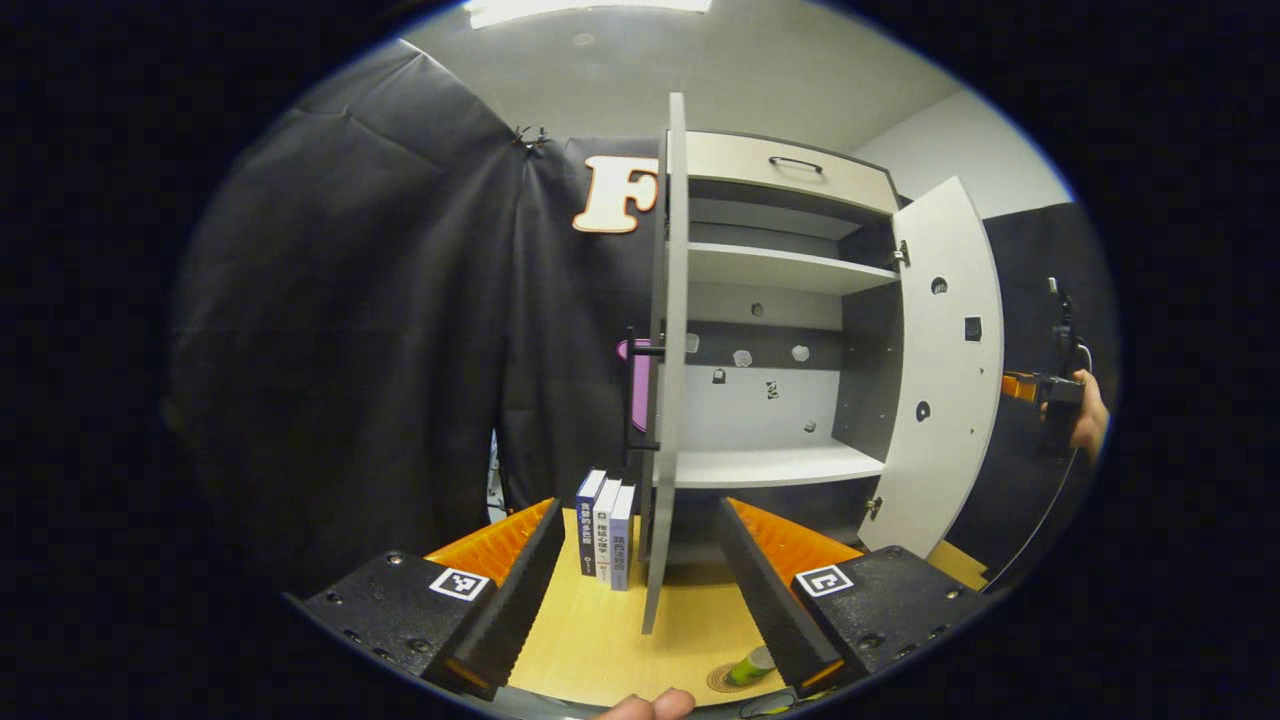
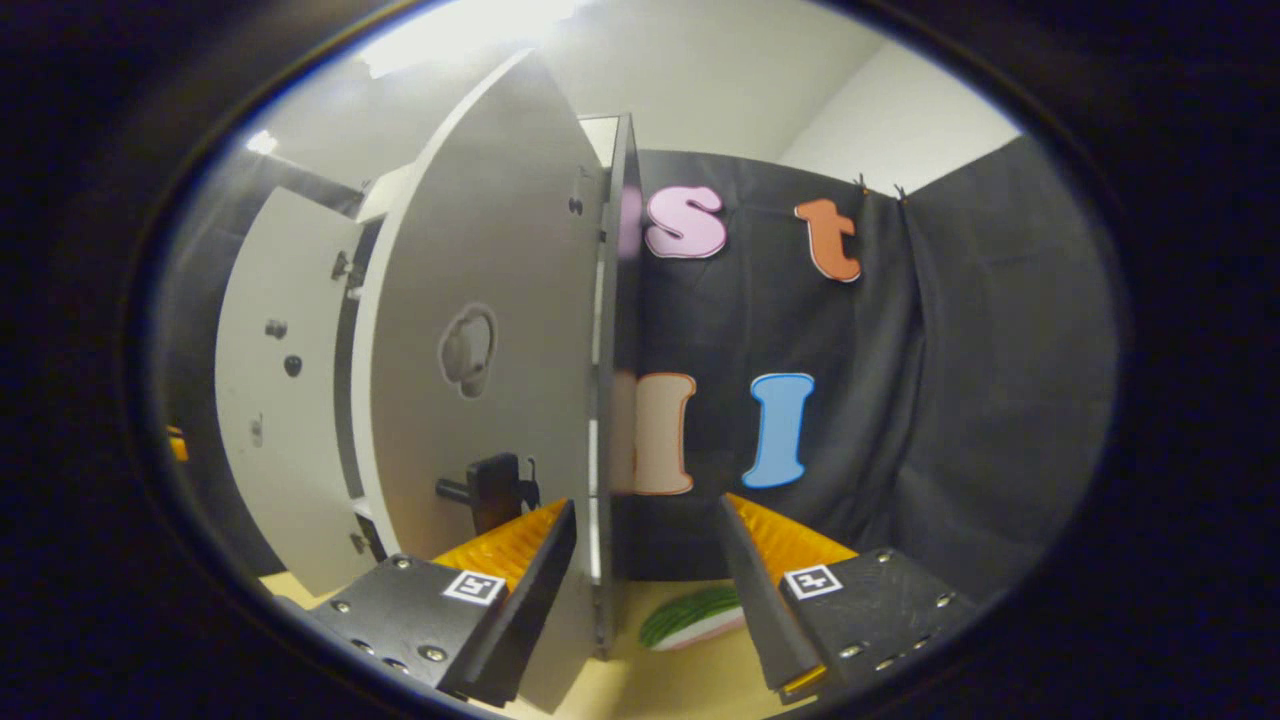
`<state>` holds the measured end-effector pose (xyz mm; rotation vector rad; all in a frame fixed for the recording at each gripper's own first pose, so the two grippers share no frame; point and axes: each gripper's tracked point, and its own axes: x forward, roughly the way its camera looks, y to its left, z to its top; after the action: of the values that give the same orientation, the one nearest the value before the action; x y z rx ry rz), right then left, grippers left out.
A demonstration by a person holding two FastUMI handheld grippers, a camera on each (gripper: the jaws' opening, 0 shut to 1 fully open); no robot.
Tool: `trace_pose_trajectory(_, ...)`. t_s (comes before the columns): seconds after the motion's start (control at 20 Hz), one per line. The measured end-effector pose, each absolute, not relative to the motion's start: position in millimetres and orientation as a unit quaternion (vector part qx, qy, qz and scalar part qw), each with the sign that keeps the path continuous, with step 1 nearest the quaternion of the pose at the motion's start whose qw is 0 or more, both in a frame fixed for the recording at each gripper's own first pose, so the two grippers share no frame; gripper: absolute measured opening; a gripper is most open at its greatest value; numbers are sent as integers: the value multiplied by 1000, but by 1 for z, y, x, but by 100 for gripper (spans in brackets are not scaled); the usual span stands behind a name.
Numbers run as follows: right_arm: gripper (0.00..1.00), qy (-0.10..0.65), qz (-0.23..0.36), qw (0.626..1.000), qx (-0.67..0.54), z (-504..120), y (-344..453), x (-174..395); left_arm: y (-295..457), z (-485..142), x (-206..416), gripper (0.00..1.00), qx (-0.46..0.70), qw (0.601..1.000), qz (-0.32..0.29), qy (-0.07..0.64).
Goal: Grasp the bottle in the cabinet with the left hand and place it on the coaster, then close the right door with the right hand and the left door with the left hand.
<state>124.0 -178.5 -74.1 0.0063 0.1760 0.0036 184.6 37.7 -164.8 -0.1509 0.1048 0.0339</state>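
So in the left gripper view, the left gripper (image 1: 640, 600) has its jaws spread wide with nothing between them, hanging over the wooden table (image 1: 600, 640). The left door (image 1: 668, 360) is edge-on right in the gap, swung well out, and its bottom edge clears the tabletop. Three books (image 1: 605, 538) stand just beside it on the left, close to the door's edge. The cabinet (image 1: 780, 330) shelves are bare, and the right door (image 1: 945, 370) is swung open too. The bottle (image 1: 752, 666) sits on the coaster (image 1: 725, 679) down by the right finger. A hand (image 1: 1088, 412) holds the other gripper past the right door.

Right gripper view: the right gripper (image 2: 645, 600) is also wide open and holding nothing. The right door's edge (image 2: 605, 400) sits between its fingers, handle (image 2: 492, 490) close by the left one. A watermelon slice (image 2: 690, 618) lies on the table just behind it.
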Motion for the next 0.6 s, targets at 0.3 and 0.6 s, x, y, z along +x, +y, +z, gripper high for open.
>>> trace_pose_trajectory(0.3,86,88,7,996,-4,-73,-145,128,77,-172,185,93,-84,994,36,60)
trace_pose_trajectory(0.6,86,82,-7,997,-4,-74,-117,134,97,-180,209,94,-79,995,23,62)
